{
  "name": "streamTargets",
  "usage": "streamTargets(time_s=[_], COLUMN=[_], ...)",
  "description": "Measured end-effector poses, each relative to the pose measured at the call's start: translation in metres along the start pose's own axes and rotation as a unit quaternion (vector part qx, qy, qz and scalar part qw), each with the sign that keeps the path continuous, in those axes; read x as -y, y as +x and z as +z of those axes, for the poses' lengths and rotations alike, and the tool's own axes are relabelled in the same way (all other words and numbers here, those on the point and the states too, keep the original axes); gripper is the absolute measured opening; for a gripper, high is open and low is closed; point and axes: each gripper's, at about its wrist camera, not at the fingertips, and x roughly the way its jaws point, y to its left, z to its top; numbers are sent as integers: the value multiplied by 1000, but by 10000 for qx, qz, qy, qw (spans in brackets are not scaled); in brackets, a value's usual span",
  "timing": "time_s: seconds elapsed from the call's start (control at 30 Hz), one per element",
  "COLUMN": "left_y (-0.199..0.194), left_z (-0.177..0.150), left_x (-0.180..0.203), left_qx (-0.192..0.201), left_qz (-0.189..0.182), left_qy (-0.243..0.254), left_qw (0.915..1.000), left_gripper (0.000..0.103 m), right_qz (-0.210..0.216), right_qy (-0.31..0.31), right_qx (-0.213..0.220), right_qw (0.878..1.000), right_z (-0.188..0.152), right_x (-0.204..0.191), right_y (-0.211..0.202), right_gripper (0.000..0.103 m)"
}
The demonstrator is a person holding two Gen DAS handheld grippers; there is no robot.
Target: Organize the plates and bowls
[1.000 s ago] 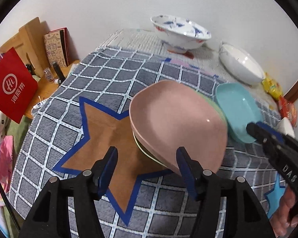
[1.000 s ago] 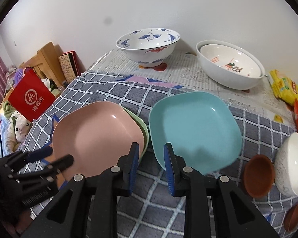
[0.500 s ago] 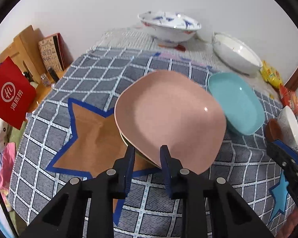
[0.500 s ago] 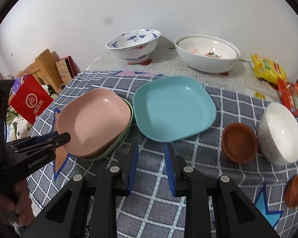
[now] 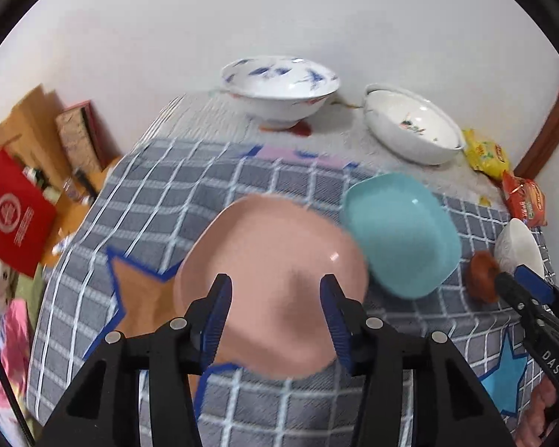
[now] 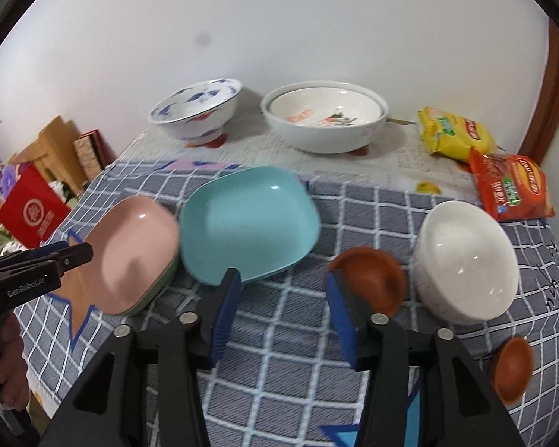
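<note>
Fingers, left: my left gripper (image 5: 275,320) was partway apart and still spreading, nothing pinched, just hovering above the pink plate (image 5: 275,279).
Fingers, right: same deal with my right gripper (image 6: 283,309), jaws opening, only checked cloth (image 6: 279,365) between them.
Far left: red bag (image 6: 31,212) and some wooden stuff off the table edge.
Pink plate: sat on a green plate (image 6: 156,290), whose rim peeked out underneath, over the brown star patch (image 5: 141,298).
Teal plate: the teal plate (image 6: 248,223) lay just right of the pink one, edges looked like they were touching, can't say for sure with the blur.
Back row: blue-patterned bowl (image 6: 197,111) on the left, white bowl with red print (image 6: 326,117) on the right, both near the wall.
Brown dishes: one small brown dish (image 6: 369,277) right beside my right finger, tucked against the plain white bowl (image 6: 466,264); a second brown dish (image 6: 512,368) nearer the front edge.
Far right: yellow snack packet (image 6: 452,136) and orange snack packet (image 6: 510,188).
</note>
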Motion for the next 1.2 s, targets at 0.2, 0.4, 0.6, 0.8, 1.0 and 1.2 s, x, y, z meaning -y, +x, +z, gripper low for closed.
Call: streamTargets(time_s=[0.2,0.4,0.6,0.8,1.0,1.2], left_y=[23,49,74,101,116,124], left_z=[23,38,51,57,57,55], left_x=[30,46,54,57,64,69], left_qx=[-2,-97,-237,-438,-581,-629], left_qz=[-75,-120,-275,-289,-313,-338], left_qy=[306,445,454,435,466,494], left_qw=[9995,9989,9983,9977,9967,9962], left_gripper=[47,47,47,46,38,15], right_qz=[-48,-43,-112,-301,-278,-133], right_qy=[-3,25,-26,-157,-142,-14], right_qx=[-44,-131,-282,-413,-555,-709], right_qw=[10000,9999,9995,9986,9980,9974], right_z=[17,31,38,41,41,39], right_x=[5,10,9,8,11,17], right_y=[24,50,77,97,109,120], right_gripper=[50,49,49,41,37,9])
